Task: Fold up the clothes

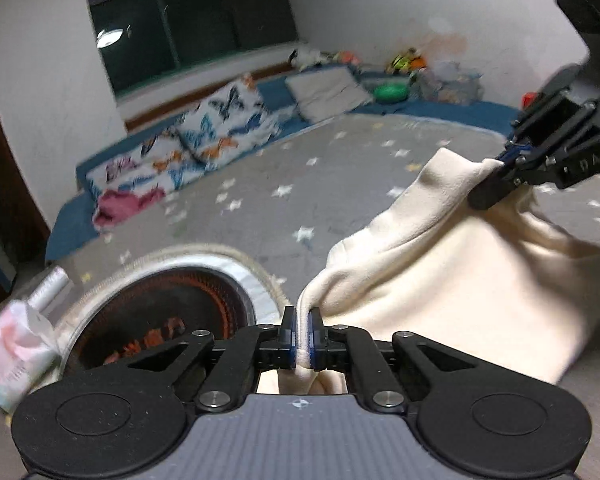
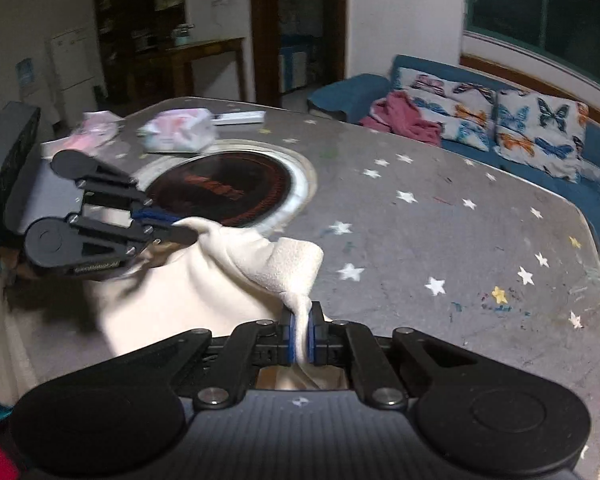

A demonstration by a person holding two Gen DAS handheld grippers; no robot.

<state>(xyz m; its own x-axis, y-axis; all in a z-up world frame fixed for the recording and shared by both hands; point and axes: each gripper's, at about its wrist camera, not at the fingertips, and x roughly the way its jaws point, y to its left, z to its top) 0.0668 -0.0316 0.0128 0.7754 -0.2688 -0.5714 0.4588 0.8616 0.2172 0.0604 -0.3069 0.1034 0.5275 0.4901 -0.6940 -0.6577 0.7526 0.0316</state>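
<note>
A cream garment [image 1: 440, 264] hangs bunched between my two grippers above the grey star-patterned table [image 1: 300, 184]. My left gripper [image 1: 302, 336] is shut on one edge of the garment. My right gripper [image 1: 500, 172] shows at the upper right of the left wrist view, shut on the other edge. In the right wrist view my right gripper [image 2: 300, 334] pinches the cream garment [image 2: 228, 280], and my left gripper [image 2: 176, 226] holds its far edge at the left. The lower part of the garment is hidden behind the gripper bodies.
A round dark heater plate [image 2: 224, 194] is set into the table [image 2: 440, 240]. Tissue packs [image 2: 180, 132] and a white remote [image 2: 240, 118] lie at the table's far side. A blue sofa [image 2: 500, 120] with butterfly cushions and a pink cloth runs along the wall.
</note>
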